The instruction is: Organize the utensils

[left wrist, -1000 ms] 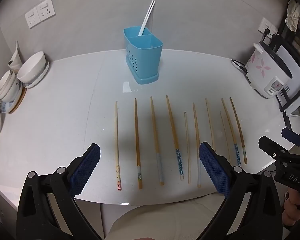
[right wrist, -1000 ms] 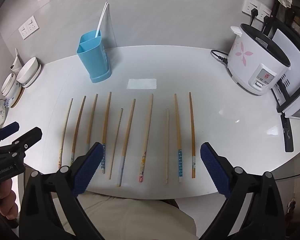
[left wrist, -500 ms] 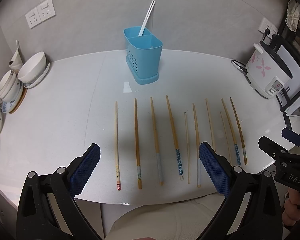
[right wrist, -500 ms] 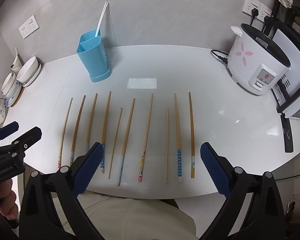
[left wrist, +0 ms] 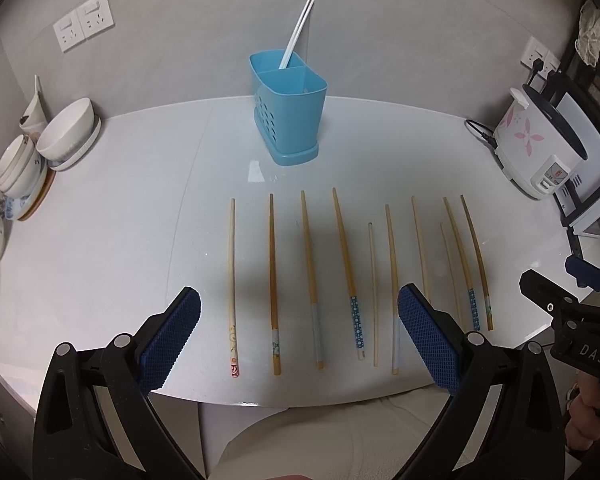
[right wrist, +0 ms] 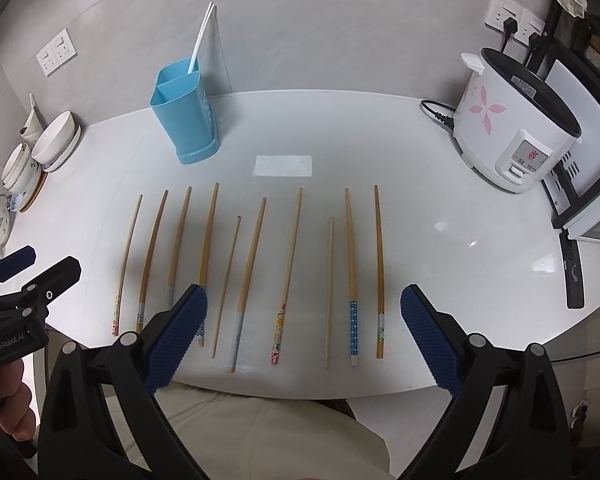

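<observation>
Several wooden chopsticks [left wrist: 342,240] lie side by side in a row on the white table [left wrist: 120,220], tips pointing away from me; they also show in the right wrist view [right wrist: 252,256]. A blue two-compartment utensil holder [left wrist: 290,108] stands behind them with a pair of white chopsticks [left wrist: 298,32] in its far compartment; the holder also shows in the right wrist view [right wrist: 186,114]. My left gripper [left wrist: 298,340] is open and empty above the near ends of the left chopsticks. My right gripper [right wrist: 302,338] is open and empty above the near ends of the right ones.
Stacked white bowls [left wrist: 66,134] and plates sit at the table's left edge. A white rice cooker [right wrist: 512,132] with pink flowers stands at the right, its cord on the table. A black remote [right wrist: 574,276] lies near the right edge. Wall sockets are on the back wall.
</observation>
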`<state>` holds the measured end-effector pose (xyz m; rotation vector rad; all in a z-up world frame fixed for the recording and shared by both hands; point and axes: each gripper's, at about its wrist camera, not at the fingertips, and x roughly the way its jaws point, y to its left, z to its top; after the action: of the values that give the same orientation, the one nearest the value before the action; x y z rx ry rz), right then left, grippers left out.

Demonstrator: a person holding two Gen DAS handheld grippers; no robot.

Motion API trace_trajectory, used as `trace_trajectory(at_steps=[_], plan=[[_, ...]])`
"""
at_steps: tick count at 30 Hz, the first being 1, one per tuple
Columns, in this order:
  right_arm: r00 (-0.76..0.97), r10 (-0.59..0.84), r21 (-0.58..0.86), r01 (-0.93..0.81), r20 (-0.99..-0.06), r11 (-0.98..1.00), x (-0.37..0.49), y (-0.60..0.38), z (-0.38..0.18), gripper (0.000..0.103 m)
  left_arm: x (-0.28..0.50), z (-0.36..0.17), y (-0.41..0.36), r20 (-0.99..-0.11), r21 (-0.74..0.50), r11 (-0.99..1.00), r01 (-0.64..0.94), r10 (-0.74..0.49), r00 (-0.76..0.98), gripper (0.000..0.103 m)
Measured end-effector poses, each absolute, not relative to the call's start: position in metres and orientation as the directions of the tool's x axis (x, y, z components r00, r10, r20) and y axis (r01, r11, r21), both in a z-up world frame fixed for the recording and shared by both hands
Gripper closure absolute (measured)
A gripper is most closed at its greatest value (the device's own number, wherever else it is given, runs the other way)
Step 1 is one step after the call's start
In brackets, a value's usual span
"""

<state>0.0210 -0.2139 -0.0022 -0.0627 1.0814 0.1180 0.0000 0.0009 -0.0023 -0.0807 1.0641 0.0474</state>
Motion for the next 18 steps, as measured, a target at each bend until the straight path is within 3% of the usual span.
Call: trace_trajectory(at_steps=[18], plan=[[0.469,0.055,-0.004,-0.125,-0.881,0.992,0.0235,-0.2166,-0.0025,0.010,0.0044,-0.0026,-0.0031,-0.879,-0.038,0.997,-0.073,0.002,0.477,0.006]])
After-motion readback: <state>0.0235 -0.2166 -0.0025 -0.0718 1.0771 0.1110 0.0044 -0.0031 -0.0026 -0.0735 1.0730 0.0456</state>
